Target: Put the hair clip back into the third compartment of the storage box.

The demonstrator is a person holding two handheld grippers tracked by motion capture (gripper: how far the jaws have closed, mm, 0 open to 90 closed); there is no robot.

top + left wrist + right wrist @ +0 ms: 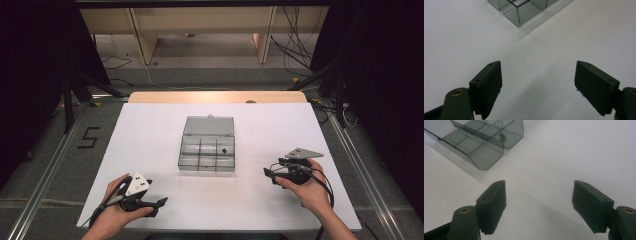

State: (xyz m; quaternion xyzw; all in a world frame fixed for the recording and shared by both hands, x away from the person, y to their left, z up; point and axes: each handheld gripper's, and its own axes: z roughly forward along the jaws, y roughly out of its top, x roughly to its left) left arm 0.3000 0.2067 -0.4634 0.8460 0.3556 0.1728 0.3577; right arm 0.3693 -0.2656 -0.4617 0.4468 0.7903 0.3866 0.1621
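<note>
A smoky clear compartment box (207,150) sits in the middle of the white table (145,130) with its lid folded back. A small dark piece (224,149) lies in its far right compartment, and the right gripper view shows that piece (502,137) through the box wall (482,155). My left gripper (161,202) rests near the front left edge, open and empty, pointing right. In its own view the left gripper (537,85) faces a corner of the box (517,12). My right gripper (269,175) is open and empty, just right of the box; its own view shows the right gripper (539,205) above bare table.
Wooden furniture (200,25) stands beyond the table's far edge. Cables (295,45) trail over the floor at the back right, dark stand legs (75,90) rise at the back left, and a metal floor rail (45,170) runs along the left side.
</note>
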